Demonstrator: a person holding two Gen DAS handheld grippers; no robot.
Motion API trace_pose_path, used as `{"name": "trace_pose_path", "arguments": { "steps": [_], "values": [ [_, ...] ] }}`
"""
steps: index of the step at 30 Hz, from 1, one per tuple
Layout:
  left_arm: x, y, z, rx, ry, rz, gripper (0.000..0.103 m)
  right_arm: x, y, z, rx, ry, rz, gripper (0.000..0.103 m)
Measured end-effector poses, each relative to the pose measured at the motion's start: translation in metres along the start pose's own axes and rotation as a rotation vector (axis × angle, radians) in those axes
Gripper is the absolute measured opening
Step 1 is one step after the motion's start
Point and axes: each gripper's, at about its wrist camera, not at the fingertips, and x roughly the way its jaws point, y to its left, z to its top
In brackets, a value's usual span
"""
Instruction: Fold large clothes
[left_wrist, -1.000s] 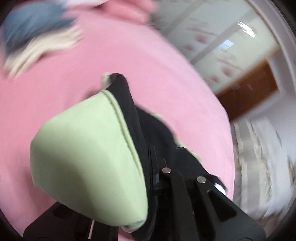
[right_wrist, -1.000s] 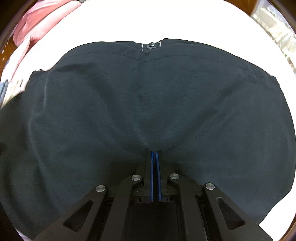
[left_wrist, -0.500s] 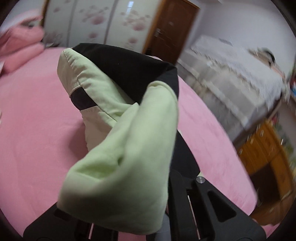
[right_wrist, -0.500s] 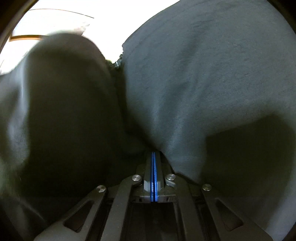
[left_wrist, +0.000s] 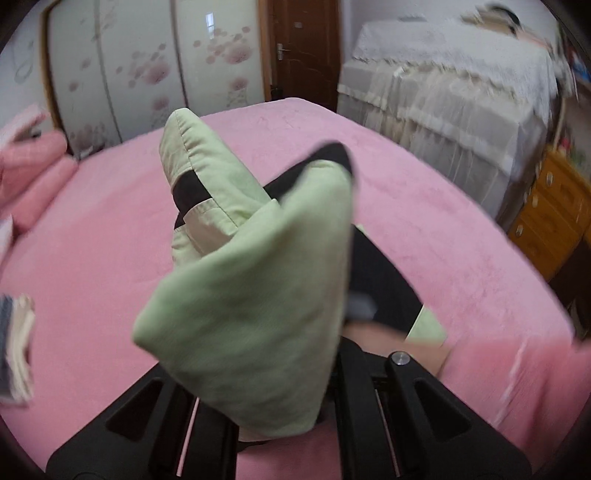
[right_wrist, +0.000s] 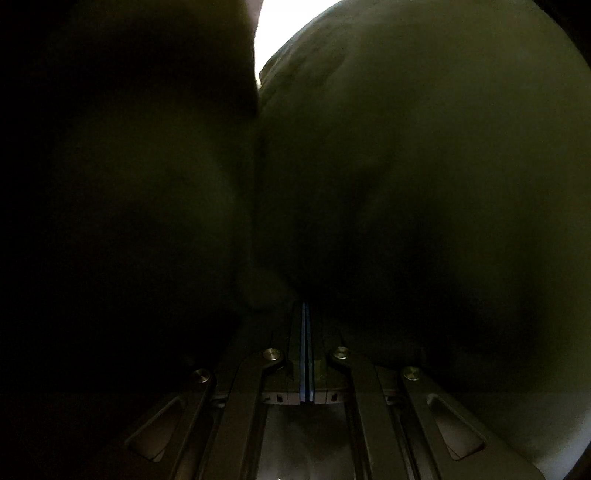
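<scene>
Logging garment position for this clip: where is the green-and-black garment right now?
In the left wrist view the garment hangs bunched from the left tongs at centre frame, raised over the pink bed, wardrobe behind.

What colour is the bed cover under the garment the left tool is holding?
Pink, a plain fuzzy bed cover; it shows best in the left wrist view.

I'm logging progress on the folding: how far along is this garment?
No finished fold shows. In hand: the left hand-held gripper is shut on the green-and-black garment above the pink bed, the right hand-held gripper on dark cloth. Laying flat and folding remain.
</scene>
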Motion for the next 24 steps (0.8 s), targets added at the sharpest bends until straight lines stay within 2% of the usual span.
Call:
{"name": "trace_pose_path", "arguments": {
  "steps": [3,5,8,11,14,18,20,24],
  "values": [
    [-0.001,-0.019,-0.002,0.044,0.013,0.033,0.004,-0.037,0.001,0.009,-0.077,-0.079,-0.107,0.000],
    [0.001,-0.034,0.002,0.018,0.042,0.046,0.004,-0.056,-0.005,0.018,-0.119,-0.068,-0.149,0.000],
    [0.013,-0.052,0.013,-0.006,0.060,0.071,0.004,-0.079,-0.013,0.038,-0.153,-0.042,-0.150,0.000],
    [0.027,-0.089,0.019,0.076,0.052,0.113,0.005,-0.114,-0.016,0.069,-0.182,-0.127,-0.137,0.000],
    [0.050,-0.125,0.025,0.100,0.052,0.093,0.007,-0.150,-0.024,0.106,-0.169,-0.193,-0.113,0.000],
    [0.086,-0.175,0.023,0.110,0.084,0.082,0.012,-0.193,-0.036,0.142,-0.210,-0.196,-0.198,0.001],
    [0.105,-0.207,0.020,0.151,0.096,0.069,0.015,-0.212,-0.048,0.149,-0.230,-0.197,-0.219,0.001],
    [0.125,-0.266,0.001,0.321,0.112,0.046,0.021,-0.243,-0.086,0.152,-0.168,-0.210,-0.238,0.001]
  ]
}}
